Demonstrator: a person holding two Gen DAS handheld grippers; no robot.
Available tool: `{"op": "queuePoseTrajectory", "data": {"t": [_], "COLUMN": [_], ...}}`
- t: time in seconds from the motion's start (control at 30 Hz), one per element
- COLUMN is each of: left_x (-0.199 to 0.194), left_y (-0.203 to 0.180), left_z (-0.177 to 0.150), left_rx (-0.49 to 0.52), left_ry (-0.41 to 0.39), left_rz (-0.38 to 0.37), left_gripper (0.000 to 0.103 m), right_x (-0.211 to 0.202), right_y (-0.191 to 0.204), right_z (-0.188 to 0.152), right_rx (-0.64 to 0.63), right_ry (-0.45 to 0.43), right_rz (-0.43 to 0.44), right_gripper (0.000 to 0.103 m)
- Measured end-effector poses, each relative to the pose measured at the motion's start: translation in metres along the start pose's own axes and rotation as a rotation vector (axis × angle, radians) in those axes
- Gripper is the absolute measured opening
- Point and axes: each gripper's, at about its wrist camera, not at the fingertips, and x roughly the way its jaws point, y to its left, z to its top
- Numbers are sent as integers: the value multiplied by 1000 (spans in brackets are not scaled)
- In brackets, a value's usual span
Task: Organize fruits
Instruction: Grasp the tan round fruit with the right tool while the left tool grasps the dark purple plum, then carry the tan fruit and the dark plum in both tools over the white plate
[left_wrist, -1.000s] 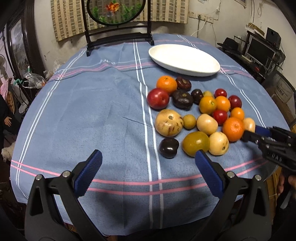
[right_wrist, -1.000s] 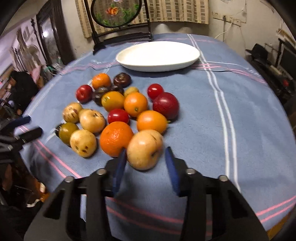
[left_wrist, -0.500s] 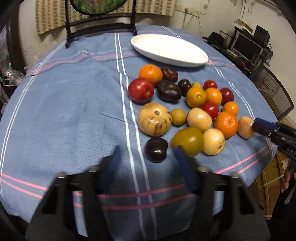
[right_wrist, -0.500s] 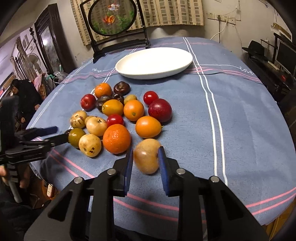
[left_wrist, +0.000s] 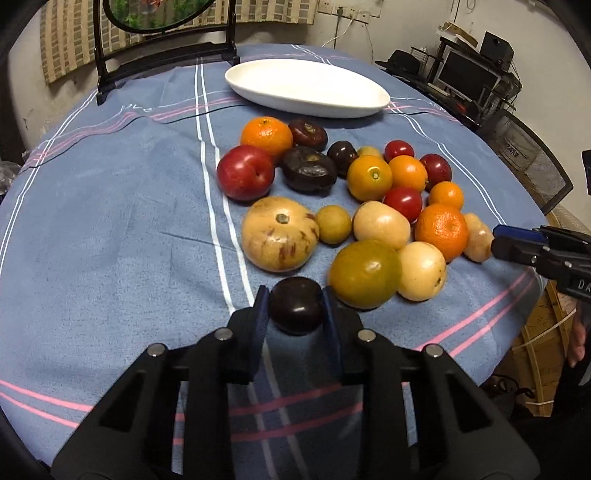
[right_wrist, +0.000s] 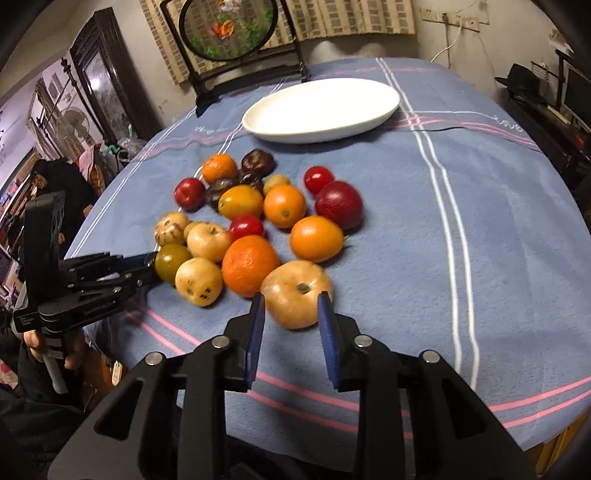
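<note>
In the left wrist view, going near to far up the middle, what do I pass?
left gripper, dark plum between its jaws → big speckled yellow fruit → dark wrinkled fruit → white oval plate.

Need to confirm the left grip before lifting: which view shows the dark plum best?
The left wrist view: the dark plum sits close up, between the left gripper's pads, which press its sides. In the right wrist view the plum is hidden behind the left gripper and the olive-green fruit.
</note>
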Motion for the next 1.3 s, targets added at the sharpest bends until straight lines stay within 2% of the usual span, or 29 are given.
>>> {"op": "queuePoseTrajectory", "data": {"t": [0.07, 0.13, 0.2, 0.47, 0.53, 0.6, 0.8, 1.0, 1.1, 1.3], "left_x": [0, -3, -8, -36, -40, -44, -50, -42, -34, 7], "left_y": [2, 4, 4, 14, 18, 20, 20, 20, 16, 21], "left_z": [0, 0, -1, -3, -2, -1, 12, 58, 101, 202], "left_rx": [-9, -29, -31, -55, -65, -71, -87, -100, -63, -67], "left_ry": [-4, -9, -21, -71, -80, -88, -112, -111, -127, -105], "left_rz": [-10, -27, -24, -17, -9, -5, -34, -56, -19, -2], "left_gripper": [27, 27, 27, 27, 27, 27, 27, 27, 27, 28], "right_x": [1, -1, -1, 27, 26, 19, -3, 0, 2, 43], "right_y": [3, 5, 6, 3, 4, 2, 2, -2, -5, -25], "right_z": [-1, -2, -1, 2, 0, 0, 10, 47, 79, 186], "right_rx": [-9, -16, -25, -37, -53, -36, -57, -78, -99, -107], "right_ry": [11, 3, -5, 38, 18, -1, -60, -87, -102, -103], "right_rz": [-14, -42, -65, -43, -72, -40, -61, -19, 7, 13], "right_gripper": [34, 52, 57, 57, 44, 44, 44, 44, 44, 44]}}
